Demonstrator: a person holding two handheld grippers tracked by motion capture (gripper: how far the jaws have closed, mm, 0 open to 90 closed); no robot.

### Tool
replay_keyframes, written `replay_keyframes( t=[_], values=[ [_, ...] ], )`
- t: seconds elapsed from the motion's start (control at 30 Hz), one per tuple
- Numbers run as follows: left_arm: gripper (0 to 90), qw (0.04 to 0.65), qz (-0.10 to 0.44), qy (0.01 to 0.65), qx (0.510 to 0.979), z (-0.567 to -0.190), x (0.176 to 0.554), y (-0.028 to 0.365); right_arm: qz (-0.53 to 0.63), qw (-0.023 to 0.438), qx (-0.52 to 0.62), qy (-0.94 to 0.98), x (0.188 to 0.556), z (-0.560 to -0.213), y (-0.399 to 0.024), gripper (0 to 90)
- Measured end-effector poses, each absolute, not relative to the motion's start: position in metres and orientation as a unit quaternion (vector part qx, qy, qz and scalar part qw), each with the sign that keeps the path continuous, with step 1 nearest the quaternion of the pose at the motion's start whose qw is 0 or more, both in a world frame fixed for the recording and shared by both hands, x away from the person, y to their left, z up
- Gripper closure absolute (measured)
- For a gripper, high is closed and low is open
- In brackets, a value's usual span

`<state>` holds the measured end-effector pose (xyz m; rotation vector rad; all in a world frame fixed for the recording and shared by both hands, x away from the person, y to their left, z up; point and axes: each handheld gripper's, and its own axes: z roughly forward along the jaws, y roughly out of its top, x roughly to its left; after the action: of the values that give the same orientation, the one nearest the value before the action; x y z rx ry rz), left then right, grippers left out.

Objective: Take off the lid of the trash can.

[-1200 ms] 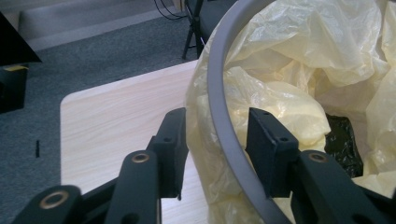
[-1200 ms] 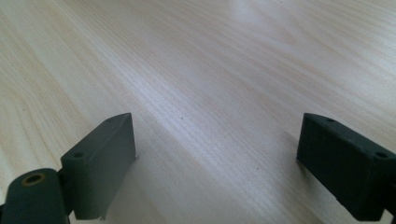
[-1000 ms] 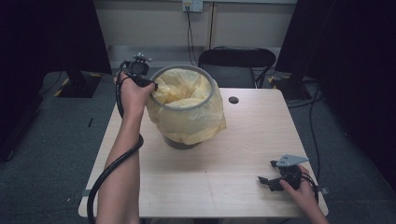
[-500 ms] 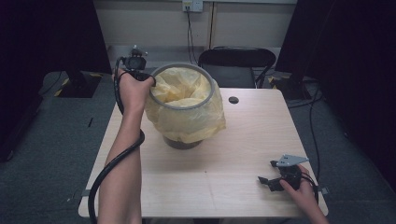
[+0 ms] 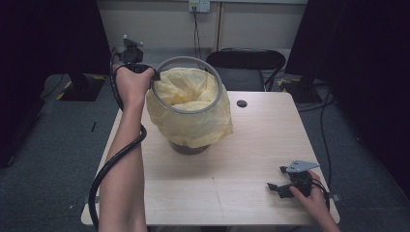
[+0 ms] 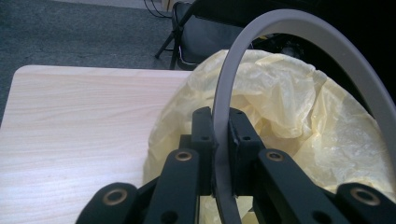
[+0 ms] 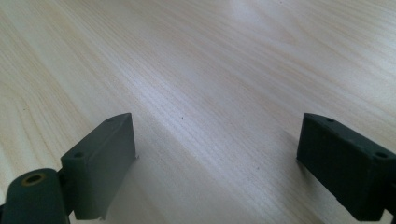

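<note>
Left fingers [image 6: 219, 140] are clamping on the grey ring [image 5: 186, 60] at its left edge, one pad inside the hoop and one outside, and they have just been closing with the ring between them. Pinching across the thin band like this is giving a grip that should not twist, so the hoop is coming up as one piece. In the high view the ring is sitting tilted above the yellow bag [image 5: 191, 118], left side high at the left gripper [image 5: 154, 75], which reads as the ring being lifted off the bag's folded-over mouth. Bag is draping over the bin [image 5: 187, 147], of which a dark base is showing under the plastic; bin is standing on the far-left half of the desk [image 5: 241, 203]. Probably the ring is what is holding the liner to the bin, hence taking it first.

Right fingers [image 7: 219, 154] are standing wide apart with nothing between them, just bare wood below. Right gripper [image 5: 280, 187] is resting on the near-right corner of the desk, well apart from the bin, likely parked so it stays out of the lift path. Black chair [image 5: 246, 60] is sitting behind the desk
</note>
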<state>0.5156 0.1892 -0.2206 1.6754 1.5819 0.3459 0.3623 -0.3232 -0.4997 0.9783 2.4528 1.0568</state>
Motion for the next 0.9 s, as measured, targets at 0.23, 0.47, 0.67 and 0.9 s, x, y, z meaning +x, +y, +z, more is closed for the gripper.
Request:
replay_keyframes(
  t=[0.23,0.47,0.67,0.9],
  values=[
    [83.4,0.405,0.109,0.625,0.658,-0.213,0.513,0.196,0.367,0.148,0.34,0.853,0.362,-0.5,-0.323,10.5],
    [83.4,0.418,0.077,0.617,0.662,-0.219,0.504,0.203,0.368,0.148,0.34,0.853,0.362,-0.5,-0.323,10.5],
    [83.4,0.419,0.055,0.616,0.665,-0.226,0.494,0.213,0.368,0.148,0.341,0.853,0.362,-0.5,-0.323,10.5],
    [83.4,0.416,0.045,0.611,0.671,-0.225,0.482,0.222,0.368,0.148,0.341,0.853,0.362,-0.5,-0.323,10.5]
  ],
)
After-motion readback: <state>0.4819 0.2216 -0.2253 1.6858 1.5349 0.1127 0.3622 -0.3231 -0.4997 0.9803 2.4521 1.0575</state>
